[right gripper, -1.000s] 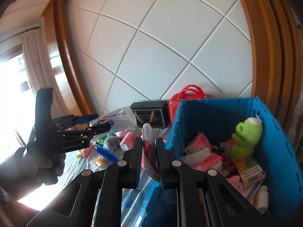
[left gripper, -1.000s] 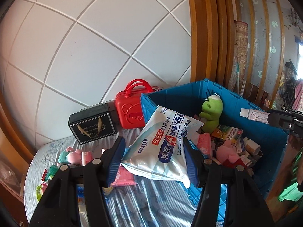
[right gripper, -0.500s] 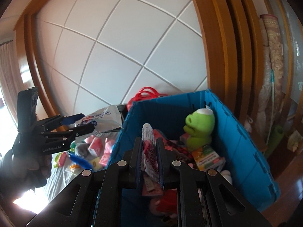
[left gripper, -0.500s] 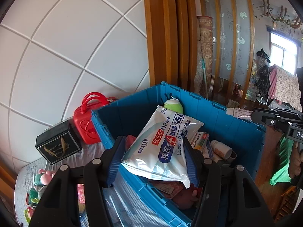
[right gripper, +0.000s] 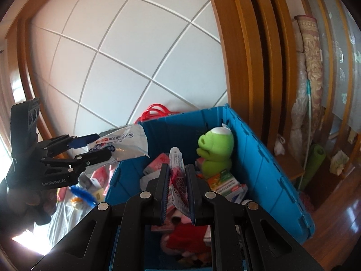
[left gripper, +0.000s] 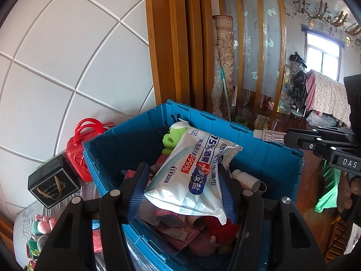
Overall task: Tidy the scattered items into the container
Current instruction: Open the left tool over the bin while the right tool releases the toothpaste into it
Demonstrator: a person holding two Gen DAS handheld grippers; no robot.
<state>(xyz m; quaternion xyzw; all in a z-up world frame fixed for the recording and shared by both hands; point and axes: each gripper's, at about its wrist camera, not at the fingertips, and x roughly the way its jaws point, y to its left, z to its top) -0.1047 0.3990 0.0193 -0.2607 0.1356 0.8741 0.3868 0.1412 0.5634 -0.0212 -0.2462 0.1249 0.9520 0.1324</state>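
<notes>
Now tube [right gripper: 177, 171] upright, cap up, over crate [right gripper: 266, 158].

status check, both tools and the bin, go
Left tool shut on wipes pack, over blue bin. Right tool shut on tube, also over bin. Nothing blocking the drop.

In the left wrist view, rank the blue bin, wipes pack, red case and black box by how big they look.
1. Blue bin, clearly largest.
2. Wipes pack, though it is nearest the camera, so it looks bigger than it is.
3. Red case and black box look about alike; no ranking between them.
</notes>
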